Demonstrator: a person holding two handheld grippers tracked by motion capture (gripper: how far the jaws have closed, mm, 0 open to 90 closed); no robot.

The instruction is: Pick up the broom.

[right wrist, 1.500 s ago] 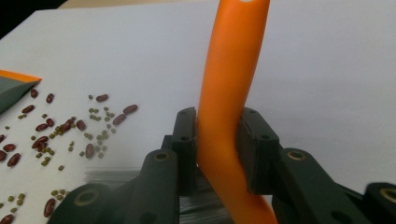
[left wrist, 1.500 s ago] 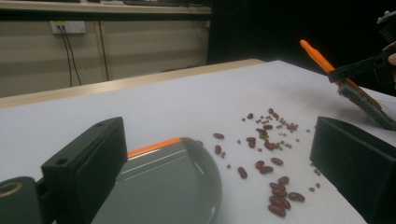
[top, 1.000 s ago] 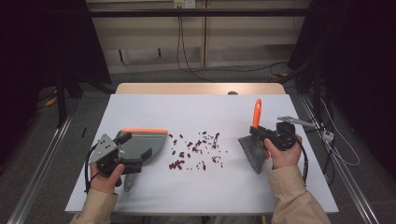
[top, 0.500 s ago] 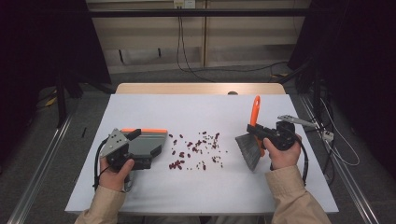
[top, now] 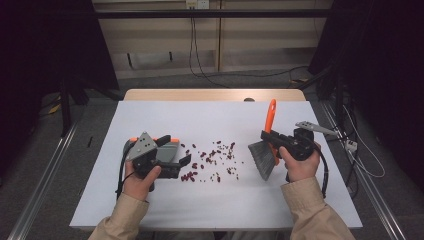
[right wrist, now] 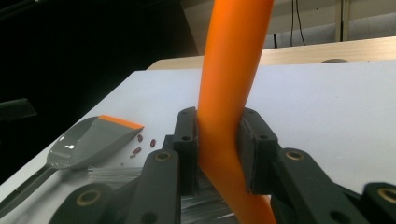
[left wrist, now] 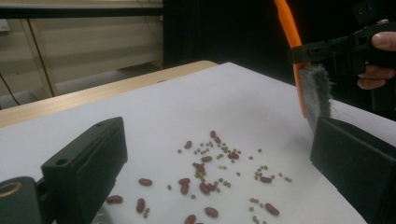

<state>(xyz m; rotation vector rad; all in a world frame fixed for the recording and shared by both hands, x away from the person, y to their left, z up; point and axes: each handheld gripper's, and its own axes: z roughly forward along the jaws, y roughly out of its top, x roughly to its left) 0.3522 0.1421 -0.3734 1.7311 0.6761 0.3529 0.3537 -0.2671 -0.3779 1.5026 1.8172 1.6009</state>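
Red beans and small green ones [top: 212,160] lie scattered mid-table, seen close up as beans [left wrist: 210,172] in the left gripper view. A grey dustpan [top: 172,147] with an orange edge lies flat to their left, its mouth towards them; the right gripper view shows this dustpan [right wrist: 88,144] too. My left gripper [top: 175,151] hovers over it, jaws wide open and facing the beans; the left gripper [left wrist: 215,130] has nothing between its jaws. My right gripper [top: 267,137] is shut on the orange handle of a brush [top: 263,157], bristles down, right of the beans. The handle [right wrist: 224,93] sits clamped between both pads.
The white table top [top: 210,210] has bare room in front and behind the beans. A wooden strip [top: 215,95] borders its far edge. A metal fitting [top: 312,126] and cables lie by the right edge. Dark curtains stand on both sides.
My left gripper has moved right and slightly up, from beside the dustpan's handle to above the pan, closer to the beans. The right gripper and brush have hardly moved.
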